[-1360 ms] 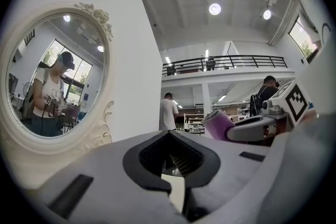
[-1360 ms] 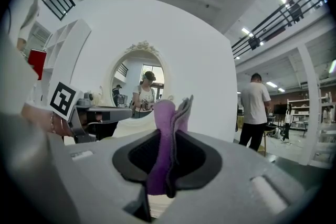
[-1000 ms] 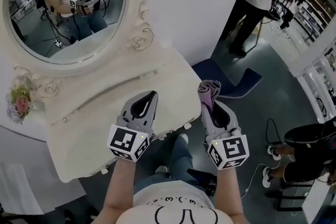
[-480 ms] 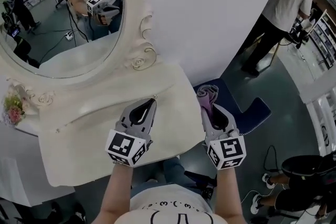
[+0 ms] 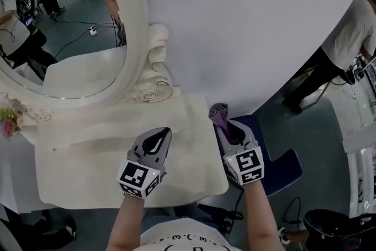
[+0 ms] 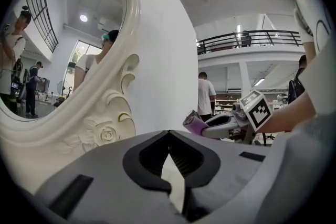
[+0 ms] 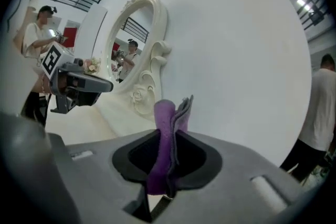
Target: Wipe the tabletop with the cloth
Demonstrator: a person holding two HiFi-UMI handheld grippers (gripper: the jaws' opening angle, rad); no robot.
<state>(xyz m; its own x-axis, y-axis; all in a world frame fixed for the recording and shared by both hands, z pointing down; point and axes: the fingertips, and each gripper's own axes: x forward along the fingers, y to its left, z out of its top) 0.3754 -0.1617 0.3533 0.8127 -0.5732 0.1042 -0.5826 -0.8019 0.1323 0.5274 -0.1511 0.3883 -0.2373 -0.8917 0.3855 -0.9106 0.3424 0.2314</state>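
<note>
Purple cloth [image 7: 165,136], folded and soft, stands upright between the jaws of the right gripper [image 5: 223,128], which is clamped on it. Over the last second this gripper has moved from above the floor towards the right back corner of the cream worktop [image 5: 88,176]. The cloth now sits at that edge, close to the white wall, and seemingly not yet touching the surface. Wiping looks ready to begin but has not started.

The left gripper [image 5: 165,131] hovers over the middle of the worktop with its jaws together and nothing between them.

Further out, an oval mirror in a carved cream frame [image 5: 134,38] rises behind the worktop, and its scrolled base crowds the back edge. Pale flowers [image 5: 7,123] sit at the far left. A dark blue seat [image 5: 276,168] stands on the floor below the right gripper. A person in a white shirt [image 5: 349,41] stands well off to the right.
</note>
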